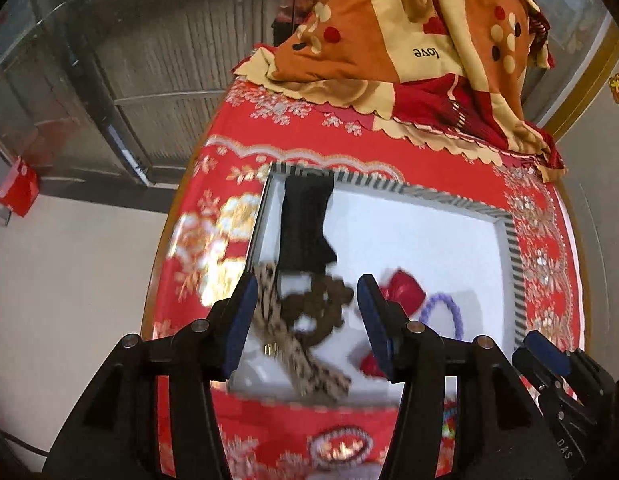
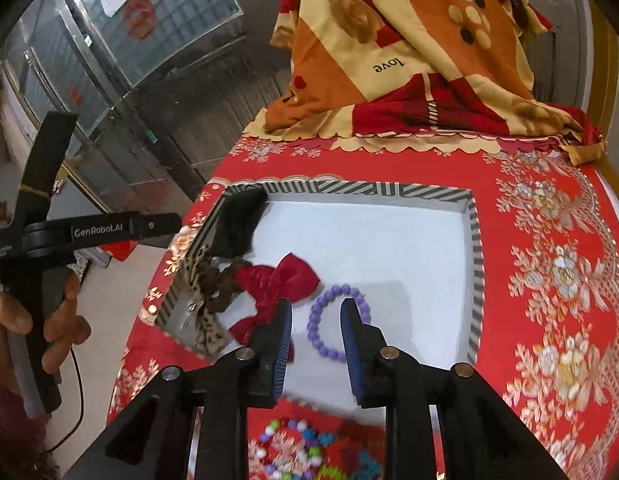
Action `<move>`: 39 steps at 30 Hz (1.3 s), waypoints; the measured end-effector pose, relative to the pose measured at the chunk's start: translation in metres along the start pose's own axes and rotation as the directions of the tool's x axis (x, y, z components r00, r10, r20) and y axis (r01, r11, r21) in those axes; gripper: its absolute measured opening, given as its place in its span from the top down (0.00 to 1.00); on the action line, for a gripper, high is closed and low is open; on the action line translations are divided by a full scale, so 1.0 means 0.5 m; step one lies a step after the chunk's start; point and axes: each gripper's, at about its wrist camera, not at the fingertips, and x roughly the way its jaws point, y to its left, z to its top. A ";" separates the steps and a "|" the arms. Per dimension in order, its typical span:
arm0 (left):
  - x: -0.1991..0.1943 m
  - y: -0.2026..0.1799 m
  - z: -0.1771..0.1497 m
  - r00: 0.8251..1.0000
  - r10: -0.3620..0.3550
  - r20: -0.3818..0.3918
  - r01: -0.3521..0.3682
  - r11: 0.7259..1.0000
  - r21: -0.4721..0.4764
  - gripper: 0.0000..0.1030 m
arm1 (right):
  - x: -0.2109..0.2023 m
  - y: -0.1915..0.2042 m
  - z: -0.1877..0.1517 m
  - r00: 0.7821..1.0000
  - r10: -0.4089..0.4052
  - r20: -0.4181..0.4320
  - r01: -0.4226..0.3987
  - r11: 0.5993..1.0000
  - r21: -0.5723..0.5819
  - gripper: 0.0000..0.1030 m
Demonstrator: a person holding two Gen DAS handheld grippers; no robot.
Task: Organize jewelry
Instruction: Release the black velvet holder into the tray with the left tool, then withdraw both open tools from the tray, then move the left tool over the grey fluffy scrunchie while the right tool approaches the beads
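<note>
A white tray (image 2: 472, 240) with a striped rim lies on the red tablecloth. In it lie a black bow (image 2: 239, 224), a leopard-print bow (image 2: 203, 312), a brown bead bracelet (image 2: 219, 280), a red velvet bow (image 2: 285, 280) and a purple bead bracelet (image 2: 329, 322). My right gripper (image 2: 315, 320) is open and empty, hovering over the purple bracelet. My left gripper (image 1: 307, 308) is open and empty above the brown bracelet (image 1: 317, 308) and leopard bow (image 1: 297, 356). The tray rim (image 1: 513, 264), black bow (image 1: 305, 228), red bow (image 1: 401, 292) and purple bracelet (image 1: 445, 312) also show in the left wrist view.
A folded orange and red quilt (image 2: 413, 52) lies at the table's far end. Colourful beads (image 2: 305, 452) lie on the cloth in front of the tray, under my right gripper. The table's left edge drops to the floor. The left gripper's handle (image 2: 41, 240) shows at left.
</note>
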 end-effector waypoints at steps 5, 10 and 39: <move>-0.047 -0.015 -0.077 1.000 0.021 0.011 -0.021 1.000 -0.016 0.50 | -0.051 0.003 -0.047 1.000 0.002 0.012 -0.002 1.000 -0.014 0.77; -0.077 -0.018 -0.147 1.000 0.020 0.005 -0.020 0.999 -0.043 0.50 | -0.101 -0.006 -0.095 1.000 0.002 -0.006 -0.002 1.000 -0.024 0.55; -0.165 -0.028 -0.390 0.998 0.053 -0.034 -0.057 0.991 -0.119 0.50 | -0.199 -0.020 -0.255 0.997 -0.039 -0.073 0.034 0.997 -0.068 0.55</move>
